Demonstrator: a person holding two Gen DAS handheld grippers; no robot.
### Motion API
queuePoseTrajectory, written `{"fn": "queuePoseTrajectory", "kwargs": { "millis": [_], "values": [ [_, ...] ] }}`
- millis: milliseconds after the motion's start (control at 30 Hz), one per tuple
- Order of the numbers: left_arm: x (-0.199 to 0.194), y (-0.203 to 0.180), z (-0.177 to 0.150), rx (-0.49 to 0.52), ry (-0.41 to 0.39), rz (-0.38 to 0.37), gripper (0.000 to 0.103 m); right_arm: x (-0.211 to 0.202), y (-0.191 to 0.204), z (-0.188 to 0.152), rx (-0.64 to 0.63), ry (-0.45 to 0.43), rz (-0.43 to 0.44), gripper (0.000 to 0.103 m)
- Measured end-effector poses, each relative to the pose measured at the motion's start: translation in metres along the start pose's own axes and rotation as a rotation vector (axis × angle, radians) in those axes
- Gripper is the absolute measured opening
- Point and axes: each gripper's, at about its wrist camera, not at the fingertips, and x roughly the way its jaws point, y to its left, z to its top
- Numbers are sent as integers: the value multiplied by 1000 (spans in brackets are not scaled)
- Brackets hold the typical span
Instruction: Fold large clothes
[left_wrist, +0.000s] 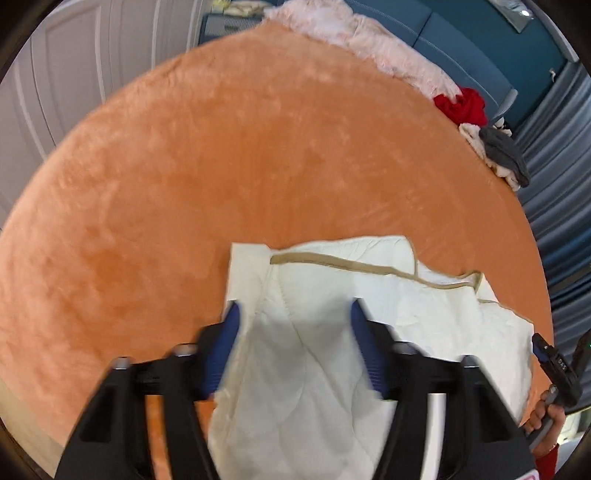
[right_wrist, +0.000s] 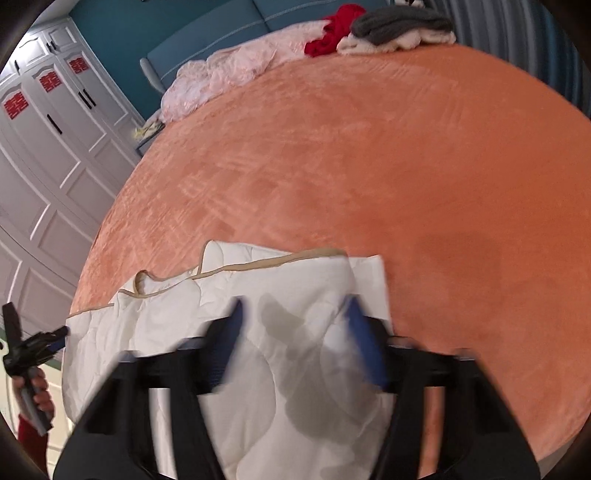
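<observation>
A cream quilted cloth (left_wrist: 424, 314) with tan trim lies folded near the front edge of the orange bed cover (left_wrist: 221, 166). My left gripper (left_wrist: 294, 308) hovers over its left part, blue pads wide apart, with cloth below the gap and nothing pinched. In the right wrist view the same cloth (right_wrist: 177, 332) spreads to the left. Blurred, my right gripper (right_wrist: 294, 305) stands over the cloth's right end, also open, the pads not pressing on the fabric. A hand (left_wrist: 546, 417) holds a gripper handle at the right edge.
At the far side of the bed lie a pink fluffy blanket (left_wrist: 369, 40), a red garment (left_wrist: 461, 105) and a grey and cream pile (left_wrist: 502, 155). White wardrobe doors (right_wrist: 48, 147) stand to the left, a blue headboard (left_wrist: 461, 37) behind and grey curtains (left_wrist: 565, 184) to the right.
</observation>
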Motion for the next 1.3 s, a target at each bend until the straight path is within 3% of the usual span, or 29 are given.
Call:
{"fn": "queuePoseTrajectory", "kwargs": {
  "millis": [33, 100, 133, 233, 467, 800, 867, 933, 1000, 1100, 1167, 1233, 1300],
  "values": [
    [4, 1, 2, -6, 6, 6, 28, 1, 1, 2, -4, 0, 4, 7],
    [1, -2, 6, -8, -21, -3, 12, -10, 3, 7, -5, -55, 22, 6],
    [-2, -2, 8, -7, -39, -6, 9, -20, 5, 11, -10, -101, 18, 5],
    [-7, -7, 17, -1, -97, 9, 8, -26, 6, 19, -17, -146, -17, 5],
    [50, -4, 16, 1, -42, 132, 8, 37, -13, 4, -9, -13, -149, 5],
    [69, -8, 2, 81, -114, 251, 19, 57, -15, -7, -50, -10, -212, 10],
    [52, -9, 4, 69, -151, 269, 25, 42, -17, -3, -16, -32, -210, 20],
    [24, -7, 7, 43, -214, 319, 51, 11, -16, 3, 17, -114, -205, 25],
    [-10, -9, 9, 31, -302, 347, 53, -18, -3, 6, -2, -190, -184, 25],
    [-41, -32, 16, 63, -358, 273, 53, -35, 28, 9, -69, -228, -114, 25],
    [-46, -58, 17, 98, -374, 212, 53, -26, 63, 8, -143, -195, -50, 25],
    [-36, -92, 14, 157, -348, 131, 53, -7, 95, 4, -222, -144, 1, 25],
    [-8, -126, 6, 222, -269, 53, 53, 24, 129, -7, -311, -69, 24, 25]
  ]
}}
